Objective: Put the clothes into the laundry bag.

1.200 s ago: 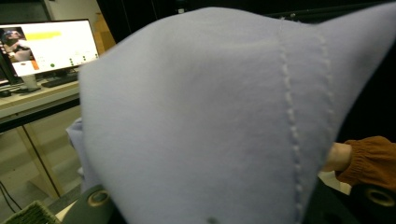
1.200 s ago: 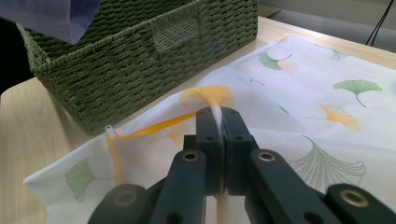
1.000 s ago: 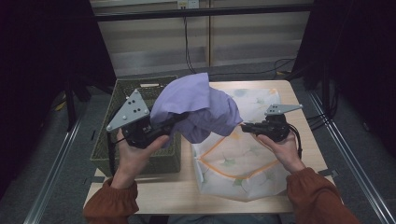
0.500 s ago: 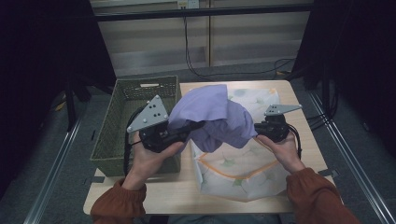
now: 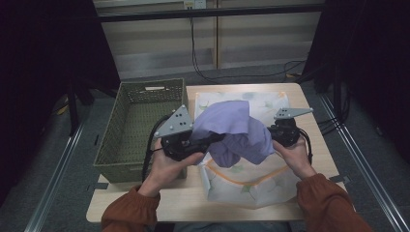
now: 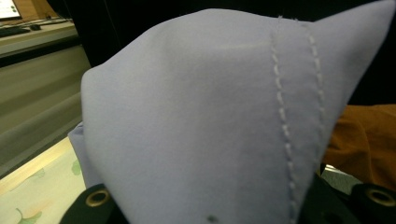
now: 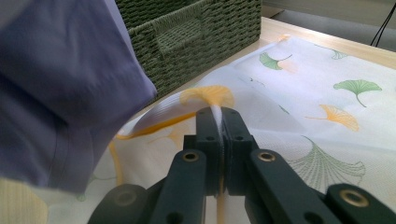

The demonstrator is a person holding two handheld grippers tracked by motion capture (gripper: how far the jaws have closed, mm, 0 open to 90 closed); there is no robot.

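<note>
A lilac cloth (image 5: 232,128) hangs bunched between my two grippers, above a white leaf-print bag (image 5: 251,181) with orange trim that lies on the table. My left gripper (image 5: 212,140) is shut on the lilac cloth, which drapes over its jaws and covers them in the left gripper view (image 6: 210,116). My right gripper (image 7: 217,116) is shut on a thin raised edge of the white bag (image 7: 327,116), just right of the cloth (image 7: 60,93). In the high view the right gripper (image 5: 278,135) sits at the cloth's right side.
A green woven basket (image 5: 140,121) stands at the left of the wooden table (image 5: 309,111), close beside the left hand; it is seen near the bag's edge in the right gripper view (image 7: 187,32). Metal rails run along both sides of the table.
My left gripper has carried the lilac cloth to the right and down, from over the basket's edge to above the bag. The right gripper has held still.
</note>
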